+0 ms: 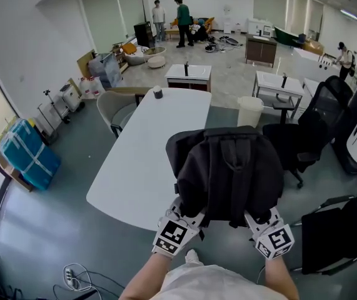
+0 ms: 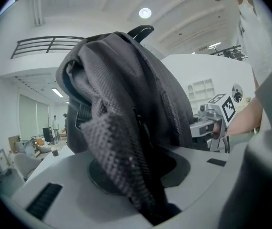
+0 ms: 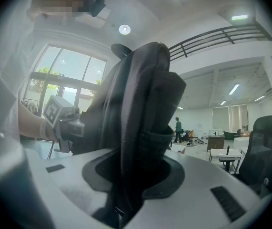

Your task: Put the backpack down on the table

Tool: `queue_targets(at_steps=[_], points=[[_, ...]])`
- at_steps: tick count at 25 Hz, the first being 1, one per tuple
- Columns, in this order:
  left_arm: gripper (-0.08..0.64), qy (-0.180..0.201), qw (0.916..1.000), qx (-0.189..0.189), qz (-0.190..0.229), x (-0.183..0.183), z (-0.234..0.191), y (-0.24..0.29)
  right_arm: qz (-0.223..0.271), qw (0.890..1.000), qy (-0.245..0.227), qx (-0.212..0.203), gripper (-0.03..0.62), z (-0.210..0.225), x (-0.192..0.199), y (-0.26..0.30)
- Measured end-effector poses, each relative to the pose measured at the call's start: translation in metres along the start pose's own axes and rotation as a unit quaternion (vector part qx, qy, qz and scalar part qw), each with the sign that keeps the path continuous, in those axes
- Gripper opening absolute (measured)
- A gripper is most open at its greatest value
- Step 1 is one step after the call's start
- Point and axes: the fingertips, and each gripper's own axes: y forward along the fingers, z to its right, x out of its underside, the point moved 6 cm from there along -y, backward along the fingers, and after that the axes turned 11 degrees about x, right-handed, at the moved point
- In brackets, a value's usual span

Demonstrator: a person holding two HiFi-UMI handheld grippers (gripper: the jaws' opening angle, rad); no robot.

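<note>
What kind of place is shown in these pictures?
Probably a large open-plan office or lab workspace. A long white table stands in front, black office chairs beside it, small white desks further back, and people stand at the far end.

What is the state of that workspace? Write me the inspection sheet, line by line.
Surface: white table, rounded corners.
Job's things: black backpack, held up over the table's near right corner; it seems not yet set down.
Clutter: one small dark cup-like item at the table's far end.
Grippers: left tongs and right tongs each shut on backpack fabric.
Cables: power strip and cords on the floor, near left.
Surroundings: black office chairs at right, blue wrapped bundle at left, people standing far back.
</note>
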Motion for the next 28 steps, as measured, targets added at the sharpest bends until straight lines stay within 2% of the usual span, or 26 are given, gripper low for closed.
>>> queue_targets(at_steps=[6, 9, 15, 28], points=[[0.120, 0.007, 0.9998, -0.020, 0.007, 0.001, -0.060, -0.018, 0.013, 1.000, -0.004, -0.012, 0.124, -0.019, -0.013, 0.064], [0.120, -0.001, 0.9994, -0.033, 0.010, 0.004, -0.090, -0.033, 0.014, 1.000, -0.009, -0.025, 0.124, -0.033, -0.021, 0.096], [0.120, -0.003, 0.9977, -0.066, 0.013, 0.012, -0.134, -0.057, 0.018, 0.998, -0.011, -0.055, 0.126, -0.055, -0.029, 0.148], [0.117, -0.030, 0.9910, -0.129, 0.018, 0.025, -0.180, -0.081, 0.013, 0.993, -0.025, -0.118, 0.126, -0.075, -0.039, 0.216]])
